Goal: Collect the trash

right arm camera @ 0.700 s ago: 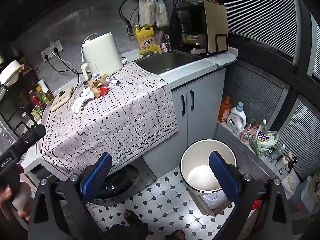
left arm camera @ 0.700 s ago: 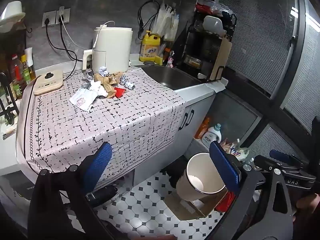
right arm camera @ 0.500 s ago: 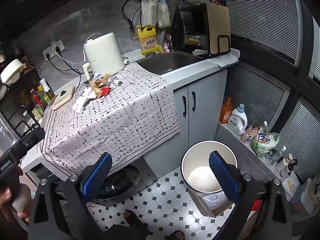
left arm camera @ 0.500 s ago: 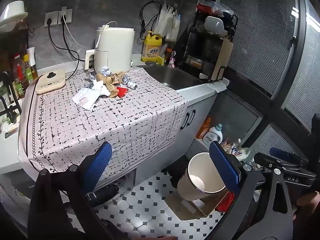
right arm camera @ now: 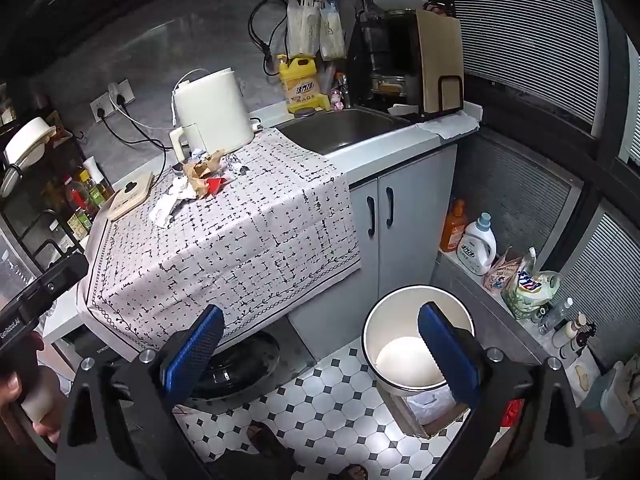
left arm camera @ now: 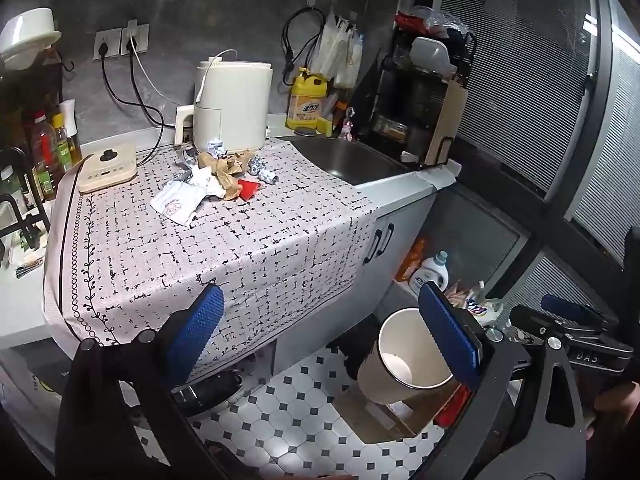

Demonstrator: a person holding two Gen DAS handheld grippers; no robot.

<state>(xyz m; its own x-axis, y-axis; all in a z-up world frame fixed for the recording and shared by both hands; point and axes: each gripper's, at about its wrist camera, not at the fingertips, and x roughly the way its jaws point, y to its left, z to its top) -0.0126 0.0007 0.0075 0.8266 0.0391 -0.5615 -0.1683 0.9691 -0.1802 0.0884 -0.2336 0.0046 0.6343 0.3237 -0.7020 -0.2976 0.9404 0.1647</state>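
Landmark: cream plastic air fryer (left arm camera: 231, 105) at back of counter, on the patterned grey tablecloth (left arm camera: 208, 240). Pile of crumpled paper and foil trash (left arm camera: 216, 178) lies directly in front of fryer, on cloth. Flat cream kitchen scale (left arm camera: 107, 167) left of fryer. Steel sink basin (left arm camera: 346, 158) right of fryer; yellow detergent jug (left arm camera: 307, 103) behind sink. White cylindrical bin (right arm camera: 414, 346) on tiled floor, below and right of fryer, standing on cardboard box (right arm camera: 426, 414), well apart from trash.

The left claw (left arm camera: 324, 340) is held with jaws spread wide and empty, short of the worktop (left arm camera: 224, 240) edge. The right claw (right arm camera: 320, 356) is likewise spread and empty, lower right of it.
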